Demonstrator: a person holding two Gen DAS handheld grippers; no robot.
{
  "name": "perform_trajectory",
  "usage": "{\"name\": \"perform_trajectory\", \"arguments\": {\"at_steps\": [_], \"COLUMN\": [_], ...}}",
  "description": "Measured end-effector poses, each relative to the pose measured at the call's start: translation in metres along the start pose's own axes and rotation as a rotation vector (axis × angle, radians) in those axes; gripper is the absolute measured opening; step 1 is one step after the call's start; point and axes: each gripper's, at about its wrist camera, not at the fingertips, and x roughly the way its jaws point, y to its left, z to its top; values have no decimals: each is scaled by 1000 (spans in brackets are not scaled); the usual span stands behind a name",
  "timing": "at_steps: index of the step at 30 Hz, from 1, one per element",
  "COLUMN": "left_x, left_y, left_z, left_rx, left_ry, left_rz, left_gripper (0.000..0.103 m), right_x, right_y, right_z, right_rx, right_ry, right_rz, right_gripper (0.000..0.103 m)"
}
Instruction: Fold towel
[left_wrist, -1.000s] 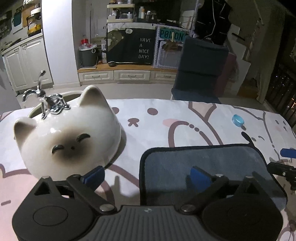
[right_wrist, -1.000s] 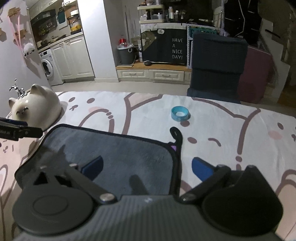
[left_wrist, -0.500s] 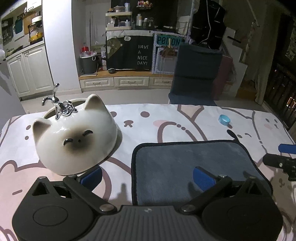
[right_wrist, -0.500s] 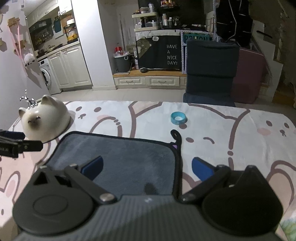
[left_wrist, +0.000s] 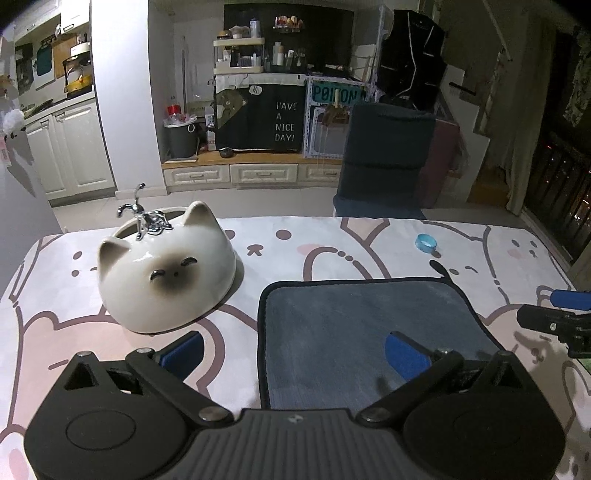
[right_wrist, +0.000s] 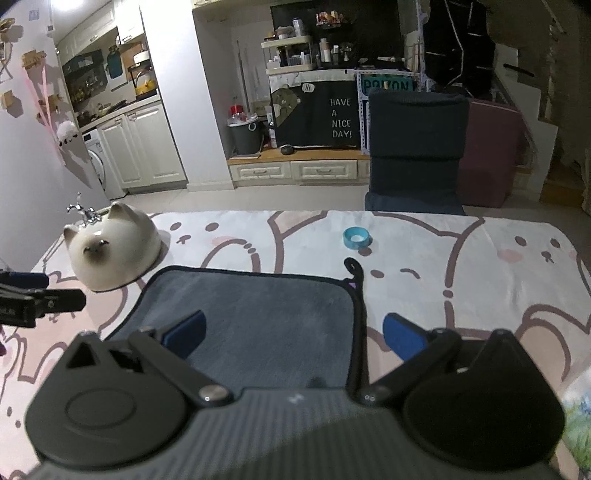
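Two tools hang over a desk (left_wrist: 332, 236) spread with a pink cartoon-animal cloth, and both are released, blue pads wide apart with nothing between them. The left tool (left_wrist: 293, 350) sits at the bottom of its view, straddling the left edge of the towel (left_wrist: 362, 325): one pad is over bare cloth, the other over the grey pile. The right tool (right_wrist: 293, 334) straddles the towel's right edge in the same way, at the bottom of its own view. The towel (right_wrist: 266, 310) lies flat in the lower middle of both frames, grey with a dark border, its hanging loop (right_wrist: 352, 267) curling off the far right corner. A white cat-faced sink (left_wrist: 166, 273) with a chrome tap sits in the left middle, just beside the towel's far left corner but not touching it. A small blue ring (left_wrist: 425, 243) rests on the desk beyond the loop, toward the right. Across the room a dark board reads HAVE A NICE DAY
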Motion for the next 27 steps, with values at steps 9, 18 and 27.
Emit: {"name": "perform_trajectory", "arguments": {"at_steps": [9, 18, 27], "left_x": [-35, -74, -111], "left_y": [-9, -12, -23], "left_z": [-9, -25, -42], "left_rx": [1, -4, 10], "left_ry": [-21, -40, -53], "left_rz": [-4, -11, 3], "left_gripper": [103, 103, 103], "right_x": [-33, -68, -98], "right_y": [9, 15, 25], "right_z": [-10, -22, -38], "right_rx": [-15, -9, -22], "right_ry": [-25, -46, -73], "right_rz": [-3, -12, -6], "right_gripper": [102, 102, 102]}}
